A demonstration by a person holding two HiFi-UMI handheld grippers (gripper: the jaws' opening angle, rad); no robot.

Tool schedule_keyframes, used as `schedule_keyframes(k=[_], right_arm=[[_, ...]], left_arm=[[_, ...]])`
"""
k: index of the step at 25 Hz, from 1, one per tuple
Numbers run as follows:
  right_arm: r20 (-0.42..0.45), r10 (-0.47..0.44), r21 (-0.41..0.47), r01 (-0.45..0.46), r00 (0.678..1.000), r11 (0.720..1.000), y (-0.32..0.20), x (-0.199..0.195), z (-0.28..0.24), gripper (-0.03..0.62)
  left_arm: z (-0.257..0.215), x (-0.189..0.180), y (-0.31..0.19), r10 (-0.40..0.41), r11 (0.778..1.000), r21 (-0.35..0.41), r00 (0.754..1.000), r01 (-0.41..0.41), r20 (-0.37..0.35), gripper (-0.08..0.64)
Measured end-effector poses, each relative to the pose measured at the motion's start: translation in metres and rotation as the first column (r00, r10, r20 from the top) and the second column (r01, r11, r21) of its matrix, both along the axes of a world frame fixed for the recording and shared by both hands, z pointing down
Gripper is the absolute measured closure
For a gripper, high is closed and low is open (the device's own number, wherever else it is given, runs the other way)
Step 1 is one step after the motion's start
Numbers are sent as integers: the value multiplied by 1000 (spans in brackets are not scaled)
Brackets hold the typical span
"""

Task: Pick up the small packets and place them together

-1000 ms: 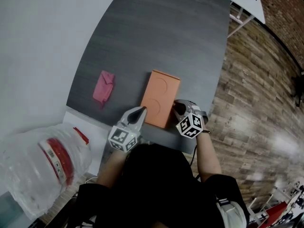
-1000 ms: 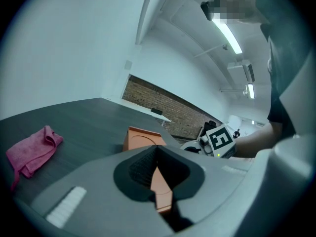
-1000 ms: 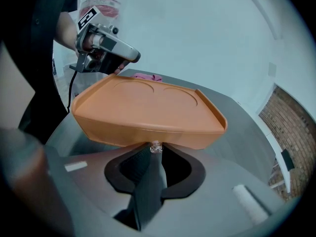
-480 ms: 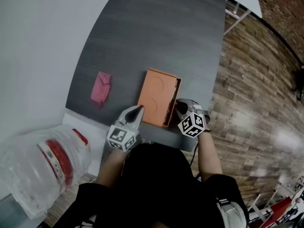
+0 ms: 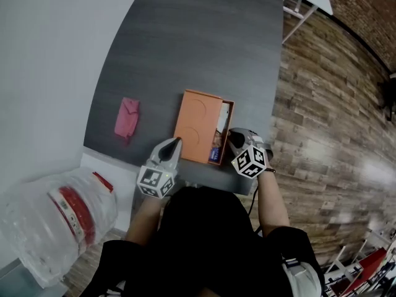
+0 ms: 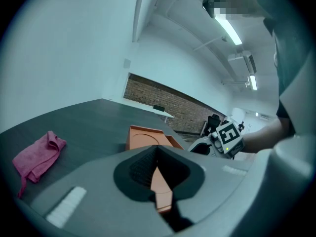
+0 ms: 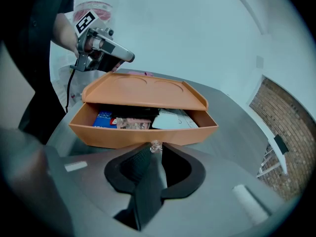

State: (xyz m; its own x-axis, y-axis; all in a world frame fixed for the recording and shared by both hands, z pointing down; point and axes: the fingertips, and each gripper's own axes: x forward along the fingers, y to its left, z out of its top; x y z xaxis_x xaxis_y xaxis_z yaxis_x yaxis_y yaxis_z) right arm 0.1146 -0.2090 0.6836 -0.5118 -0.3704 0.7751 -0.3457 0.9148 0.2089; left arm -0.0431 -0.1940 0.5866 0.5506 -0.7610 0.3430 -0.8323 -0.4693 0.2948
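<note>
An orange box (image 5: 197, 124) lies on the dark table (image 5: 204, 42), its drawer (image 5: 223, 130) slid out to the right. Inside the drawer (image 7: 143, 130) lie small packets: a blue one (image 7: 103, 120), a clear one (image 7: 131, 124) and a white one (image 7: 170, 118). My right gripper (image 5: 230, 138) is shut on the drawer's small clear knob (image 7: 156, 146). At the box's near left corner, my left gripper (image 5: 176, 142) is shut on the box's edge (image 6: 160, 181), which shows orange between the pads.
A pink cloth (image 5: 126, 117) lies on the table left of the box. A clear plastic bag (image 5: 59, 209) with red and white contents sits low at the left. Wooden floor (image 5: 322, 135) lies to the right of the table.
The drawer has slid out to the right from the closed box, showing the packets. My right gripper moved a little right with the knob; my left gripper kept its hold.
</note>
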Motion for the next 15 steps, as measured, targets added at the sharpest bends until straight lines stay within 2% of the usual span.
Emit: schedule_keyframes(k=[9,15], right_arm=[[-17,27,-13,-27,999,1000,6,26,2,518],[-23,81,-30,-81,996,996,8,42,2,518]], left_arm=[[1,-5,0,-12,1000,-20,1000,12,-20,560],[2,-4,-1,4,1000,-26,1000,-5,-17,560]])
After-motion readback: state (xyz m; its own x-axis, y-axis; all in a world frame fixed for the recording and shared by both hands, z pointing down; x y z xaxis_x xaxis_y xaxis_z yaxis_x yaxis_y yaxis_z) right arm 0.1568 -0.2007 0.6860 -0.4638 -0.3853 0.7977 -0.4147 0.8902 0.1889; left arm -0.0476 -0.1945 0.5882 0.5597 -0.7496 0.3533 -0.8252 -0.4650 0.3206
